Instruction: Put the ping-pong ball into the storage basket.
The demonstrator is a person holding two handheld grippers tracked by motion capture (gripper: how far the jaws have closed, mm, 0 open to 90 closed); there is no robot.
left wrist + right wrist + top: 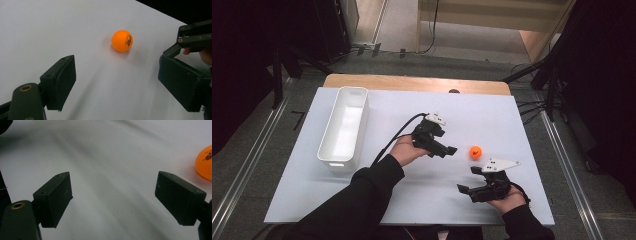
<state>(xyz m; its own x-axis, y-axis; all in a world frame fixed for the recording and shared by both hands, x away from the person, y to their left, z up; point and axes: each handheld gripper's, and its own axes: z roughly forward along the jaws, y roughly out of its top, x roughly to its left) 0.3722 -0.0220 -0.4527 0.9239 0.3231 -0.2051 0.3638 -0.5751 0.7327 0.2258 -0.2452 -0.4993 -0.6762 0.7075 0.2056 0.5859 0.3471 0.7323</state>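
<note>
High view showed the ball (475,152) lying right of centre in the frame on the white desk (512,115), between the two tools and touching neither. The left tool (451,150) sat just left of it, jaws spread and aimed at it. In the left gripper view the ball (122,40) lay above centre, ahead of the jaws and not yet between them. The right tool (465,189) hung lower right of the ball, near the bottom edge of the frame, also spread wide and holding nothing; its own view caught the ball (205,162) at the right edge. A white bin (343,127) stood empty at the left of the frame, well apart. I judged the step to be the approach for a pick. Next, the left tool would need to advance until the ball sat between the jaws, then pinch gently, since a round ball may roll away.
</note>
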